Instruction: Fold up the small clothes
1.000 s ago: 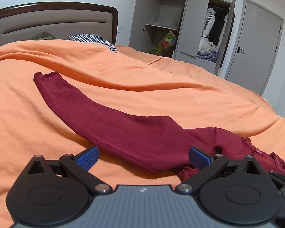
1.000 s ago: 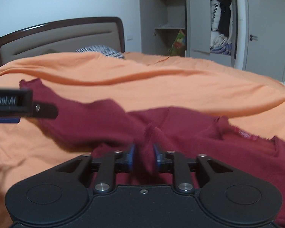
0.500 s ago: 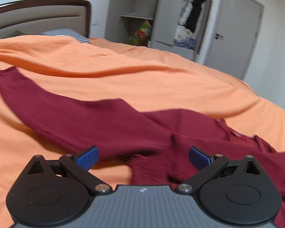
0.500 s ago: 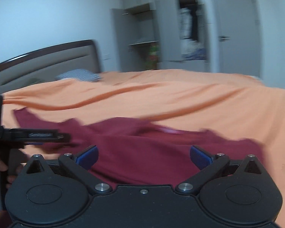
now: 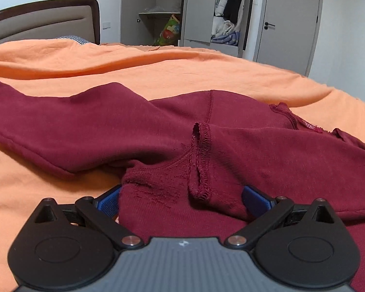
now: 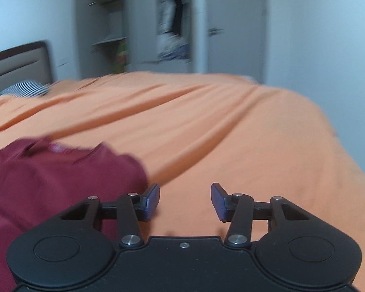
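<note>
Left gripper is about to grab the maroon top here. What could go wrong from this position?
1. The open left gripper straddles bunched fabric where the maroon top shows an inside-out seam; closing here may pinch several layers, locking in a crooked fold.
2. The sleeve lies sprawled across the orange bedspread; a pull could drag it into a twist.
3. The open right gripper hangs over bare bedspread, beside the top, so nothing anchors the far side.

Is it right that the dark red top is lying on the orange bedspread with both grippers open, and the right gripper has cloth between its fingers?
Not quite. The right wrist view shows the right gripper open over bare orange bedspread, the dark red top beside it. The left gripper has the cloth.
</note>
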A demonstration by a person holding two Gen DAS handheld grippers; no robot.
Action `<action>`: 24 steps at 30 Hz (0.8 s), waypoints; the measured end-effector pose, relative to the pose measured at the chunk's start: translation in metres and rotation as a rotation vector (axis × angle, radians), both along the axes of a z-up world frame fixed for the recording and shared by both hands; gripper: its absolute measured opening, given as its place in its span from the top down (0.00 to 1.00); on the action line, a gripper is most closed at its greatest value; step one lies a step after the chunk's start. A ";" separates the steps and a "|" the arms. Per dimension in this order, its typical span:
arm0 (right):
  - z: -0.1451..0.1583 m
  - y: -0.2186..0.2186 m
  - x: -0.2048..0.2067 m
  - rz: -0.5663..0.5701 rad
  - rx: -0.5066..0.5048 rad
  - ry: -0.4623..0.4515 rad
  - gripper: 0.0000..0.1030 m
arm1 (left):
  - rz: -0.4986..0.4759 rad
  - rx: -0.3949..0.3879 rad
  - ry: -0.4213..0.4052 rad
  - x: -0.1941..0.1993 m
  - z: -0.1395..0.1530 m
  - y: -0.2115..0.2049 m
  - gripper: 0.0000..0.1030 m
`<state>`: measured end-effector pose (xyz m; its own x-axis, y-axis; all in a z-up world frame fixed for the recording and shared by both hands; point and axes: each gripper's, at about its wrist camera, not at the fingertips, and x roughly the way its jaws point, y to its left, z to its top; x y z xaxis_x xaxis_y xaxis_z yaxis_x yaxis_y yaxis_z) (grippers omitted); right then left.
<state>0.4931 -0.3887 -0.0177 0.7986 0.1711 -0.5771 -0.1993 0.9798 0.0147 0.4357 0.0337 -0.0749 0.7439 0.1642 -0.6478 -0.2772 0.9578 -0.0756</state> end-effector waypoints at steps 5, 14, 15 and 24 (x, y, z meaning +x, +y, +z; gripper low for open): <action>-0.008 0.015 0.006 0.127 -0.023 -0.003 0.52 | 0.000 0.015 -0.009 -0.001 -0.002 0.000 0.00; -0.007 0.027 0.030 0.239 0.027 0.025 0.86 | 0.000 0.020 -0.022 -0.003 -0.003 0.000 0.00; -0.007 0.026 0.031 0.243 0.029 0.024 0.80 | 0.000 0.020 -0.023 -0.003 -0.003 0.000 0.00; -0.017 -0.004 0.049 0.135 0.087 0.052 0.53 | 0.000 0.021 -0.028 -0.004 -0.003 0.000 0.00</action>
<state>0.5419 -0.3927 -0.0343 0.7343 0.3258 -0.5955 -0.3254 0.9389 0.1125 0.4317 0.0338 -0.0783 0.7619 0.1771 -0.6230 -0.2751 0.9593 -0.0636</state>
